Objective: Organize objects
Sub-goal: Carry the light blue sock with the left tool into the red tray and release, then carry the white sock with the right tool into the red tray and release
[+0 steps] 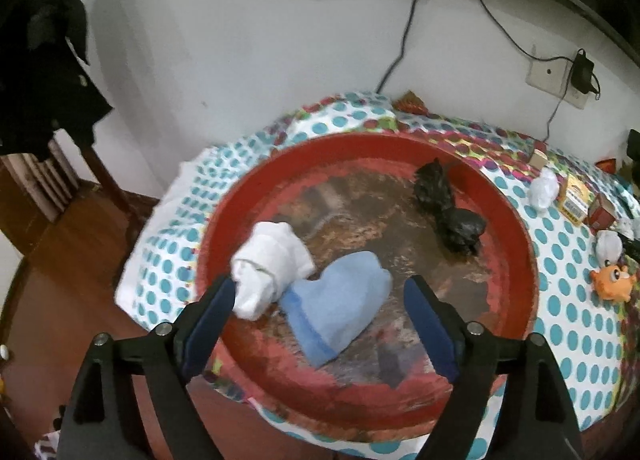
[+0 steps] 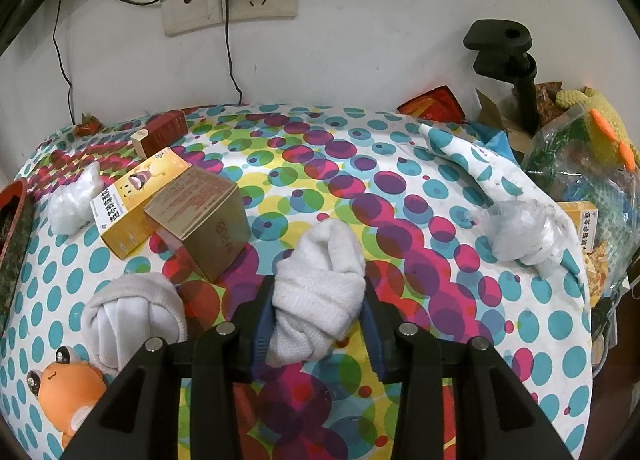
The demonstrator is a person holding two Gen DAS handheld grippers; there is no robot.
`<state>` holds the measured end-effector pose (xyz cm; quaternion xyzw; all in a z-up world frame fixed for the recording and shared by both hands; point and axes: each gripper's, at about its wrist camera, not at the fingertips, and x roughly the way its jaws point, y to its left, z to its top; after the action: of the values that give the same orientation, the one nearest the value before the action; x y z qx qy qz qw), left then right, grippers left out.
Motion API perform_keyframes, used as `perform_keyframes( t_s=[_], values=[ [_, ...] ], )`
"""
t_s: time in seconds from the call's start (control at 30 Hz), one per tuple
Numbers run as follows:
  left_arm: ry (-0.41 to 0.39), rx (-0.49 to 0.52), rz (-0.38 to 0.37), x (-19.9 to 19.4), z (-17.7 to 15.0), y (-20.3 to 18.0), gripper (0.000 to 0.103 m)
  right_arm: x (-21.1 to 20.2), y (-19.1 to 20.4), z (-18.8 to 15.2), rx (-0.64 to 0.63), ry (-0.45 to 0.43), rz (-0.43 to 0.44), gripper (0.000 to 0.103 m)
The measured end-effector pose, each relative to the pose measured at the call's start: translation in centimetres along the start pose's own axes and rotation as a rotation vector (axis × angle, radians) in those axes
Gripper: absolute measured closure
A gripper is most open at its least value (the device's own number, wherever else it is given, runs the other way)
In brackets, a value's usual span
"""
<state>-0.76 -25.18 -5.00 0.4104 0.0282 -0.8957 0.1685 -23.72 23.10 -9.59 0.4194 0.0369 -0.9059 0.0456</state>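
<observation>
The left gripper (image 1: 320, 300) stands wide open above the round red tray (image 1: 516, 219) in the middle of the frame, with nothing pressed between its blue pads. Under it in the tray lie a rolled light-blue sock (image 1: 340, 300) and, touching it at the left, a rolled white sock (image 1: 272, 264). A black sock bundle (image 1: 448, 207) lies at the tray's upper right. The right gripper (image 2: 318, 300) is closed on a white sock roll (image 2: 320, 292), low in the centre, over the dotted colourful tablecloth (image 2: 400, 179).

Dim, even indoor light; slight blur, heavy fisheye edge bending.
</observation>
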Motion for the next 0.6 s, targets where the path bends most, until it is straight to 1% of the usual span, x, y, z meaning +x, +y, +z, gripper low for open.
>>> perform_keyframes(
  t_s=[0.1,0.2,0.3,0.43,0.53,0.6],
  values=[
    [-0.025,-0.001,0.023,-0.7,-0.7,0.4,0.015,-0.2,0.2,0.0,-0.006,-0.008,-0.013,0.064],
    [-0.042,0.009,0.069,-0.9,-1.5,0.7,0.01,-0.2,0.2,0.0,-0.008,-0.014,-0.03,0.064],
    [-0.044,-0.007,0.083,-0.9,-2.1,1.6,0.01,-0.1,0.1,-0.1,-0.006,-0.008,-0.052,0.064],
    [-0.044,-0.033,0.055,-1.0,-2.6,2.6,0.009,-0.6,-0.3,-0.2,0.019,-0.002,-0.078,0.064],
    [-0.057,-0.046,0.054,-1.2,-2.7,3.0,0.008,-1.4,-0.3,-0.1,0.022,-0.007,-0.097,0.064],
    [-0.062,-0.044,0.037,-1.3,-2.7,3.1,0.007,-2.5,-0.5,0.2,0.032,-0.022,-0.103,0.064]
  ],
)
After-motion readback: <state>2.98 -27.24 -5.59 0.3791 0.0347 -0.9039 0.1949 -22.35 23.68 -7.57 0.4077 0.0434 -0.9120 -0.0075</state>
